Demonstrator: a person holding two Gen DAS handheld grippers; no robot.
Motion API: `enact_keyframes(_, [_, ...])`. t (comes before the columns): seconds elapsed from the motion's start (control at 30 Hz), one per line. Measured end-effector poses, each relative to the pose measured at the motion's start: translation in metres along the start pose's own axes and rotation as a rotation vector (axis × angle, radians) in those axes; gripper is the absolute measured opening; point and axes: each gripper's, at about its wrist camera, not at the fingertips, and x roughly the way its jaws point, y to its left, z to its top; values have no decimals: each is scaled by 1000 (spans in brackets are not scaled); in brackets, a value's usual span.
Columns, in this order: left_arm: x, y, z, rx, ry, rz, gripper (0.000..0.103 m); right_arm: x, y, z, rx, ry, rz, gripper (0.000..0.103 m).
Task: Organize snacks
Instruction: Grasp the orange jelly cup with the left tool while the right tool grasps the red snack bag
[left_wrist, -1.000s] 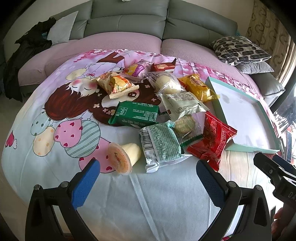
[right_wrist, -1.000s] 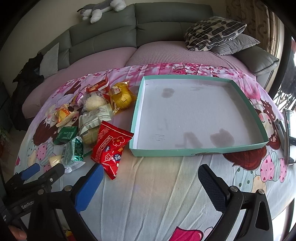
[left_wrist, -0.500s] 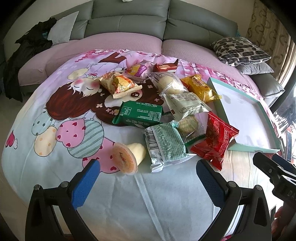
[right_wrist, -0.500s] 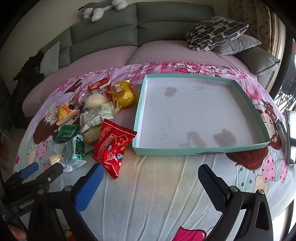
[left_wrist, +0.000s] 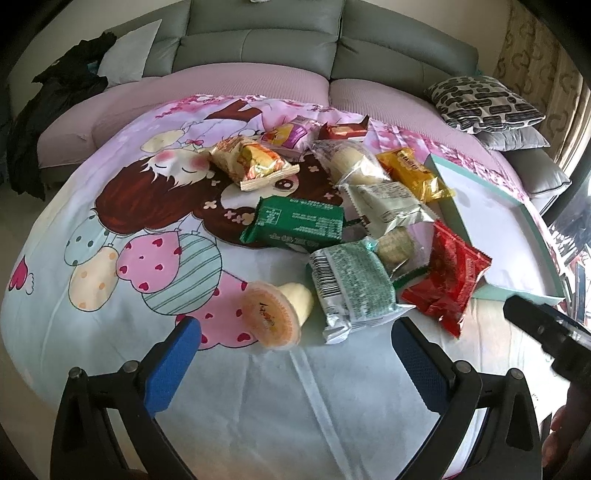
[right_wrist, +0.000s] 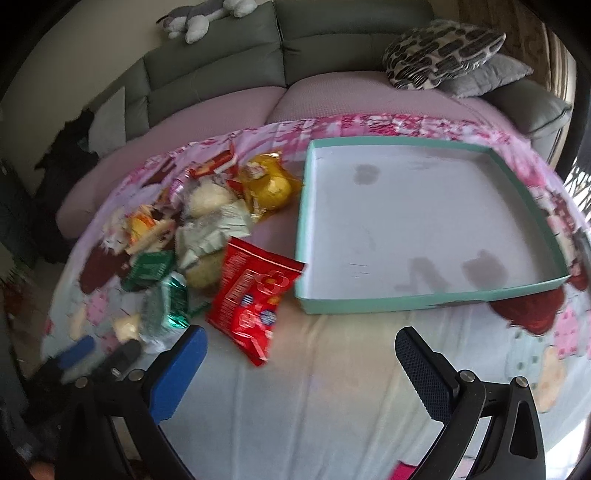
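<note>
Several wrapped snacks lie in a pile on a cartoon-print cloth. Nearest my left gripper are an orange-lidded jelly cup and a green-and-white packet; its jaws stand open and empty just short of them. A red packet leans on the corner of a shallow teal-rimmed tray. In the right wrist view the empty tray lies ahead, the red packet to its left. My right gripper is open, holding nothing, above bare cloth.
A green packet, a yellow packet and an orange-yellow packet lie farther back. A grey sofa with patterned cushions curves behind. Dark clothing hangs at the far left. A plush toy sits atop the sofa.
Both grippers have moved forward toward the snack pile, so the snacks and tray sit lower and closer in view. The right view is now blurred by motion. Nothing was grasped.
</note>
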Motion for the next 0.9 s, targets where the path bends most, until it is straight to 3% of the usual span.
enact_keyframes(0.17, [8,5,-1,3,18,-1,91,15,11,7,41,16,61,99])
enact_keyframes(0.4, [16,14,-1,-13,33,-15,71,39,22,9,69,68,106,68])
enact_keyframes(0.6, [21,18,1,-26,33,-38,69,51,23,9,89,91,119,47])
enact_keyframes(0.67, [22,18,1,-24,30,-43,68,52,22,9,94,90,127,46])
enact_keyframes(0.9, [21,18,2,-19,28,-78,48,49,22,9,96,77,138,38])
